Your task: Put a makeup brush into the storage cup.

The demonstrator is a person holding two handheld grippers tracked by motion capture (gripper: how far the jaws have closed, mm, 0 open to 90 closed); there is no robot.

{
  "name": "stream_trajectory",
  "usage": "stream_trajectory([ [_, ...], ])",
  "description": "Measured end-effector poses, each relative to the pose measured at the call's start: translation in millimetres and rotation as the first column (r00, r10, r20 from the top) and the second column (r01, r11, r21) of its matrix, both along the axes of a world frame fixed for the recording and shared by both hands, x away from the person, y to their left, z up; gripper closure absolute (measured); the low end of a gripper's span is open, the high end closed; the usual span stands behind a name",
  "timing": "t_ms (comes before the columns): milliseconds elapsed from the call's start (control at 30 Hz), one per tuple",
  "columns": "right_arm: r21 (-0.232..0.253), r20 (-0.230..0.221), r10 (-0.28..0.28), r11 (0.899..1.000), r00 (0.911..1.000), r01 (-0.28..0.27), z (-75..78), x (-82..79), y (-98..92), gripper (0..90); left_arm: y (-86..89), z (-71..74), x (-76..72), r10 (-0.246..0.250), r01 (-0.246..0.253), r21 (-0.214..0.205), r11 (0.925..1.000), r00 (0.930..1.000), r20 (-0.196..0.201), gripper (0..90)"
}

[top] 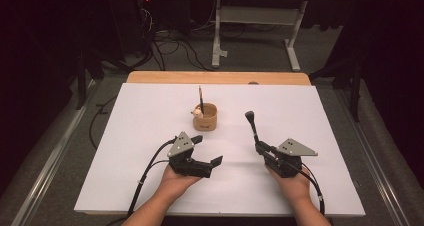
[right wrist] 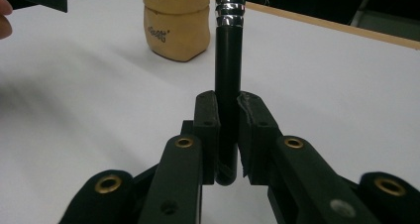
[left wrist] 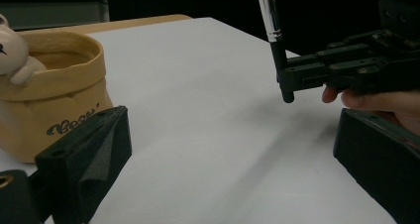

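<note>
On the left of the white table [top: 150,186], the left gripper [top: 207,153] rests low in the person's left hand [top: 172,182]; its jaws stand wide apart with nothing between them, as the left gripper view confirms, where bare tabletop lies between the two black jaws; it points toward the middle of the table and touches none of the things.

Near the table's middle, toward the far edge, stands the tan holder [top: 205,117], a small soft pot with dark lettering on its side; a little bear figure [top: 198,112] hangs at its rim on the near-left side, and one thin dark tool [top: 200,99] already stands upright in it; that item looks placed.

To the right, the right gripper [top: 260,147] is held in the person's right hand [top: 292,183], its jaws closed tight on the lower handle of a black makeup brush [top: 251,126]; the right gripper view shows the pads pressed on both sides of the handle, with the silver ferrule above them; the brush stands nearly upright, tilted a little toward the holder, its dark head uppermost, and it is lifted clear of the table, well apart from the holder.

As a judgement, the work seems to be about halfway; the brush is picked up and secure; what is left is to carry it leftward and away over the holder's mouth, lower the handle end inside beside the thin tool, and release; the left gripper may need to steady the soft pot.
</note>
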State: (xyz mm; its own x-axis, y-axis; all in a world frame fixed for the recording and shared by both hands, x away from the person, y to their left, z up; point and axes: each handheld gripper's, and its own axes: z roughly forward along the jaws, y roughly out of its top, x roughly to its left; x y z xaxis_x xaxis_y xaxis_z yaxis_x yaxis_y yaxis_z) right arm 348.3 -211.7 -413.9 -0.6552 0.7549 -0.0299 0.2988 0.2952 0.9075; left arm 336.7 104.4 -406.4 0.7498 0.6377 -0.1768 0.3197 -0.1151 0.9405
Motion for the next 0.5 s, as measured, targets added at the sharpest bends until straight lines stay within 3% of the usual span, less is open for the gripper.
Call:
stream_trajectory([
  [500,0.01,-0.006,0.063,0.998,0.998,-0.063,-1.9,-6.2,18.7,81.8,0.2,0.3,-0.3,-0.002,0.002,-0.006,1.0,1.0,-0.002,2.6],
])
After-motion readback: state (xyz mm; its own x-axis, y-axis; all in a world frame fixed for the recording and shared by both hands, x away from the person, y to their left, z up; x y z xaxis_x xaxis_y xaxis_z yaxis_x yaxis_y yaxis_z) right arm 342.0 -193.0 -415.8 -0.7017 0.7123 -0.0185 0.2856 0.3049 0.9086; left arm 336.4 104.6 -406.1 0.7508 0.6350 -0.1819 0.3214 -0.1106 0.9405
